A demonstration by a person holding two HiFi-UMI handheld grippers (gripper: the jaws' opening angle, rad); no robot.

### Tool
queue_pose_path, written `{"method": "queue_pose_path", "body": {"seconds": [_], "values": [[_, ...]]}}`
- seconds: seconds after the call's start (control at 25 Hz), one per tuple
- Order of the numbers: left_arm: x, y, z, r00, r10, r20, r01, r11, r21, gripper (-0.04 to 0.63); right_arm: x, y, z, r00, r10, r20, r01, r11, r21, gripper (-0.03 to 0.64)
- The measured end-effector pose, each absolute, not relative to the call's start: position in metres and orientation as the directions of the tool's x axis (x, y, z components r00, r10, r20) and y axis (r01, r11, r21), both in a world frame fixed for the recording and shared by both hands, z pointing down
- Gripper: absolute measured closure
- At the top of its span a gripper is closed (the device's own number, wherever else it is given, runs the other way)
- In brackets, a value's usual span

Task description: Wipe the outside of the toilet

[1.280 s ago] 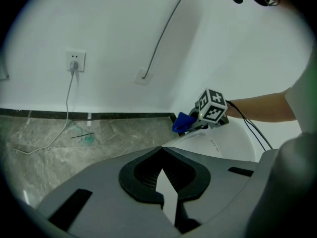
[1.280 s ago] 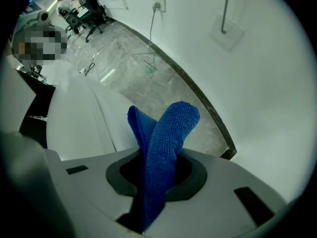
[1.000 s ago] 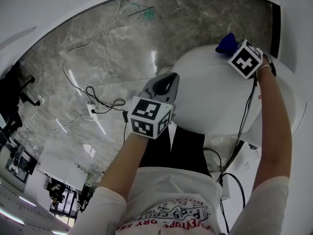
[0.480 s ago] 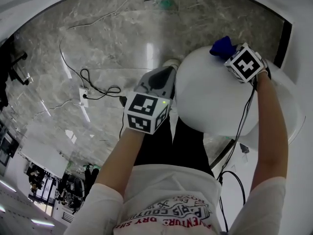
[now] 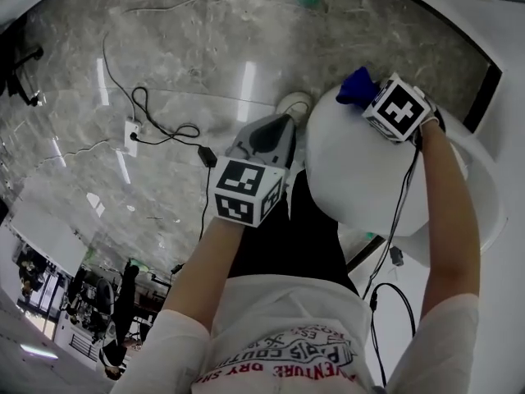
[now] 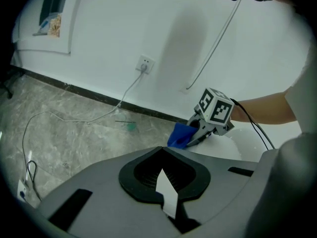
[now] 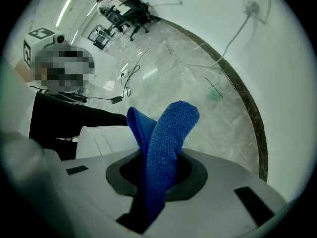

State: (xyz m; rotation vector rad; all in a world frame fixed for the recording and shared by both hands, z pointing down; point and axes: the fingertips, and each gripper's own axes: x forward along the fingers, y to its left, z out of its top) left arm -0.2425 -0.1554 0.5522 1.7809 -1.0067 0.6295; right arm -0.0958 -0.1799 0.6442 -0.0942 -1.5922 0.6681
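The white toilet [image 5: 369,179] fills the right of the head view, its lid down. My right gripper [image 5: 367,97] is shut on a blue cloth [image 5: 356,84] and presses it against the toilet's far rounded edge. In the right gripper view the blue cloth [image 7: 166,143] sticks up out of the shut jaws, with the toilet [image 7: 101,140] low at the left. My left gripper [image 5: 269,138] hovers just left of the toilet, shut and holding nothing. The left gripper view looks over at the blue cloth [image 6: 179,135] and the right gripper [image 6: 198,133] on the toilet [image 6: 223,145].
Marble floor with a power strip [image 5: 131,130] and black cables [image 5: 164,130] lies to the left. A wall socket [image 6: 144,63] with a white cord sits on the wall ahead, and a small green item [image 6: 130,127] lies by the dark skirting. The person's black-clad legs [image 5: 287,245] stand against the toilet.
The right gripper has slid the blue cloth a little to the left along the toilet's far edge. The left gripper has stayed beside the toilet, still shut.
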Motion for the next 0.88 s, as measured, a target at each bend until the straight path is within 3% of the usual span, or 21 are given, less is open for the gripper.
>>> {"method": "queue_pose_path", "body": {"seconds": [0.56,0.88], "values": [[-0.294,-0.097,0.561,0.444,-0.434,0.784,-0.872,-0.009,0.489,0.589,-0.170,-0.120,0.631,-0.077,0.616,0.784,-0.009,0.786,-0.618,0.545],[-0.324,-0.070,0.568,0.387,-0.472,0.792,-0.875,0.083,0.477,0.589,-0.195,-0.087,0.631,0.033,0.671,0.741,0.057,0.739,-0.671,0.545]]}}
